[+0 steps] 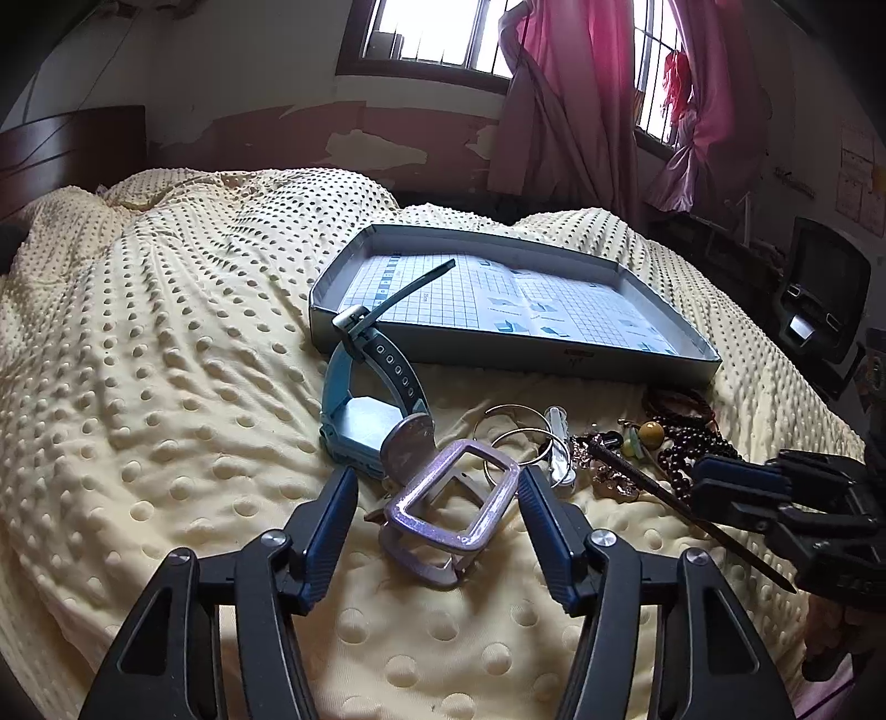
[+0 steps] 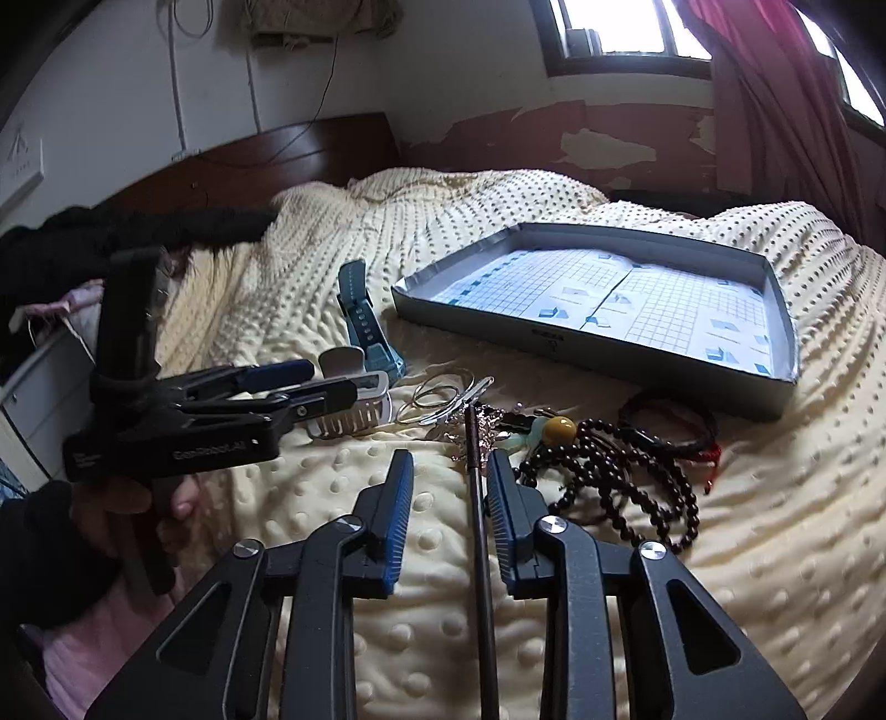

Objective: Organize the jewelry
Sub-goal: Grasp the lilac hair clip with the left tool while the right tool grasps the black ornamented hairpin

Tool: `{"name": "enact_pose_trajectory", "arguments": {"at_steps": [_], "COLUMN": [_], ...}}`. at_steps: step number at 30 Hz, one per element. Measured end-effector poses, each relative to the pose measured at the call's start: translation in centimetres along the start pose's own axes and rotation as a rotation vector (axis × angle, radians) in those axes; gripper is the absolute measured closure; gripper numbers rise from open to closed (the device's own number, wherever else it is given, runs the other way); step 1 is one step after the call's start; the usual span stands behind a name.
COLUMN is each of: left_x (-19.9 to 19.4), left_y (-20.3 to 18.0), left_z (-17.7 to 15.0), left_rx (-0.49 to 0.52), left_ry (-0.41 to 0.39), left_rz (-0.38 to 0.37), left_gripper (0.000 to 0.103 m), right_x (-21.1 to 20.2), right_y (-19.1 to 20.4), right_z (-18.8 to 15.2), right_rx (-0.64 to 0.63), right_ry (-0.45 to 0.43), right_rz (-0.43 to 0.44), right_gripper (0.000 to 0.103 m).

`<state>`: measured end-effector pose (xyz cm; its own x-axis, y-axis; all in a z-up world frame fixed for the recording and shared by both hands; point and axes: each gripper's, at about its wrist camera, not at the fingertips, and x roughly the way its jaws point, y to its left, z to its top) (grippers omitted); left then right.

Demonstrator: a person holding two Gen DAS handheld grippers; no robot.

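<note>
The left gripper [image 1: 437, 501] has its jaws wide apart around the purple hair claw [image 1: 451, 509], apparently not yet touching it; closing off-centre could flip the claw away. The right gripper [image 2: 449, 487] stands half open around the dark hair stick [image 2: 480, 531], which may roll out. The jewelry pile lies just before the empty tray [image 1: 609, 363], the blue watch [image 1: 365, 404] leaning against it.

Home bedroom: blanket-covered bed [image 1: 166, 310], wooden headboard [image 2: 266, 160], curtained window [image 1: 443, 33].
</note>
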<state>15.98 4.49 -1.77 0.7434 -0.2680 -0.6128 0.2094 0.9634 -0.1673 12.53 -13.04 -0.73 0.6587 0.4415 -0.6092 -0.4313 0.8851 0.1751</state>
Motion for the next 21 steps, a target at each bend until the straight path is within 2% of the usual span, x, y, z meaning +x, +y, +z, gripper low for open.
{"name": "enact_pose_trajectory", "arguments": {"at_steps": [6,16,18,19,21], "left_x": [0.4,0.8,0.7,0.5,0.1], "left_y": [-0.2,-0.6,-0.6,-0.7,-0.9], "left_z": [-0.2,-0.3,-0.4,-0.4,-0.7], "left_rx": [0.009,0.016,0.013,0.011,0.015], "left_ry": [0.014,0.016,0.013,0.01,0.003], "left_rz": [-0.01,-0.016,-0.023,-0.025,-0.025], "left_gripper": [0.05,0.055,0.06,0.061,0.064], "right_x": [2.4,4.5,4.6,4.6,4.4], "right_y": [-0.5,-0.4,-0.3,-0.2,-0.3], "right_z": [0.6,0.7,0.7,0.6,0.3], "right_rx": [0.001,0.024,0.028,0.037,0.054], "right_ry": [0.094,0.163,0.168,0.174,0.17], "right_rz": [0.002,-0.038,-0.045,-0.051,-0.041], "right_gripper": [0.086,0.085,0.086,0.088,0.098]}}
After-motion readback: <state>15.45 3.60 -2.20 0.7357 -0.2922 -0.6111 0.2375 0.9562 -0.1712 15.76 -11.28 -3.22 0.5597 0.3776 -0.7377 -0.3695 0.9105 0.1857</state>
